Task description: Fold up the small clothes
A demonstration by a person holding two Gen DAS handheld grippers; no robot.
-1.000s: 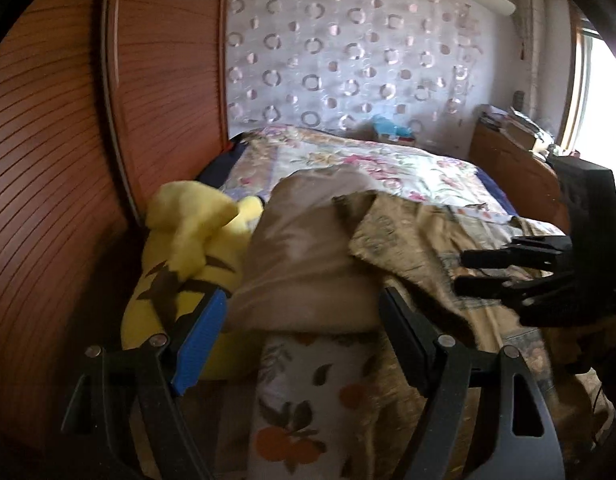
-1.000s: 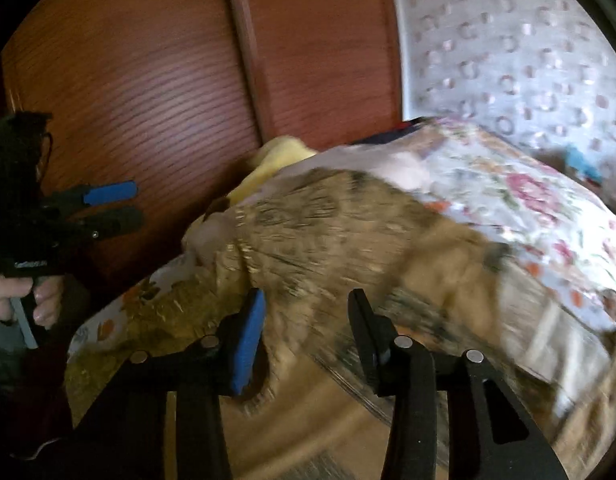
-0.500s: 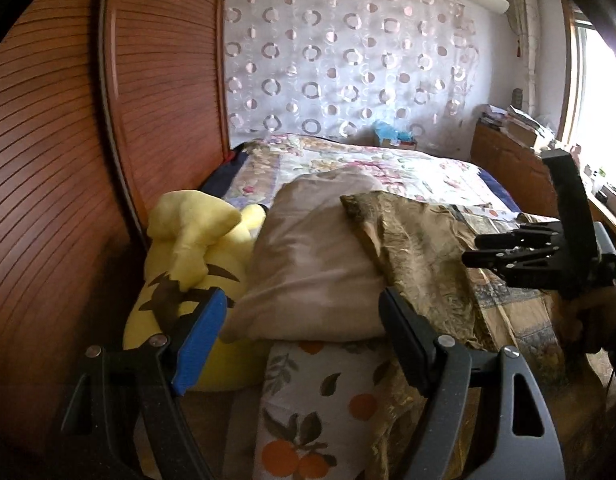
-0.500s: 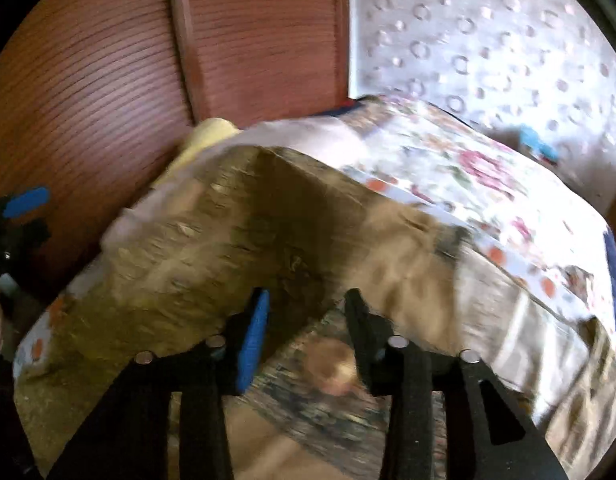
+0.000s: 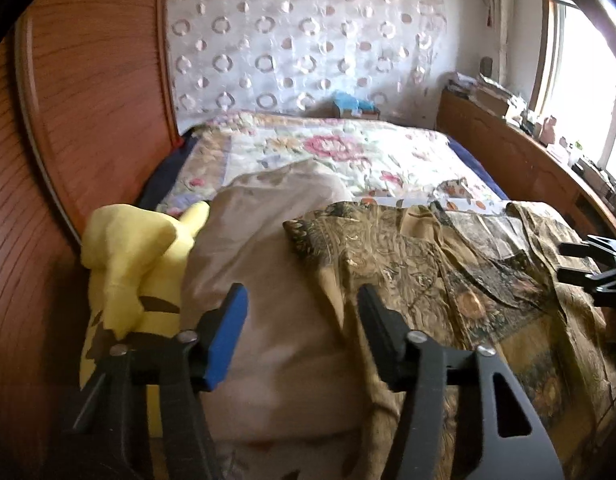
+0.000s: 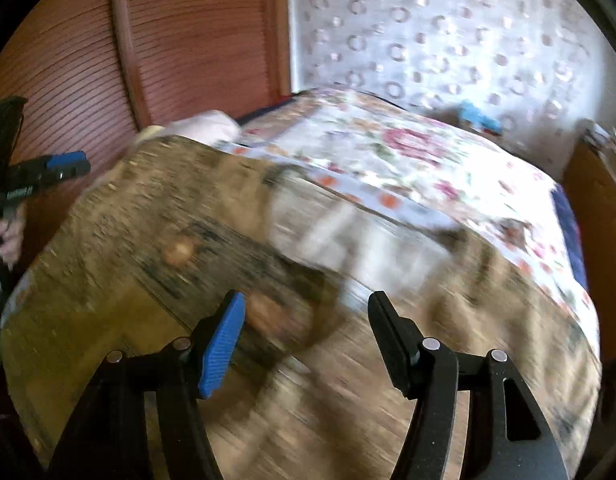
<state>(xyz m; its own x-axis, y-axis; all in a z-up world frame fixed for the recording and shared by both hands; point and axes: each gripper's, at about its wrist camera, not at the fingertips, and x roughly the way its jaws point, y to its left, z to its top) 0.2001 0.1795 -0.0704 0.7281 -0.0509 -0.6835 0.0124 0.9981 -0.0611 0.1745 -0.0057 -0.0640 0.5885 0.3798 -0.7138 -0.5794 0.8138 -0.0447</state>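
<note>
A brown-gold patterned garment lies spread over the near part of the bed; it also fills the lower half of the right wrist view, blurred. My left gripper is open and empty, above a beige pillow at the garment's left edge. My right gripper is open and empty, just above the garment. The right gripper shows at the right edge of the left wrist view; the left gripper shows at the left edge of the right wrist view.
A yellow plush toy lies left of the pillow against the wooden headboard. A floral quilt covers the far bed. A wooden ledge with clutter runs along the right under the window.
Both grippers have swung rightward. The right gripper's jaws have opened wider, and it has moved to the garment's right part. The left gripper has moved forward over the pillow.
</note>
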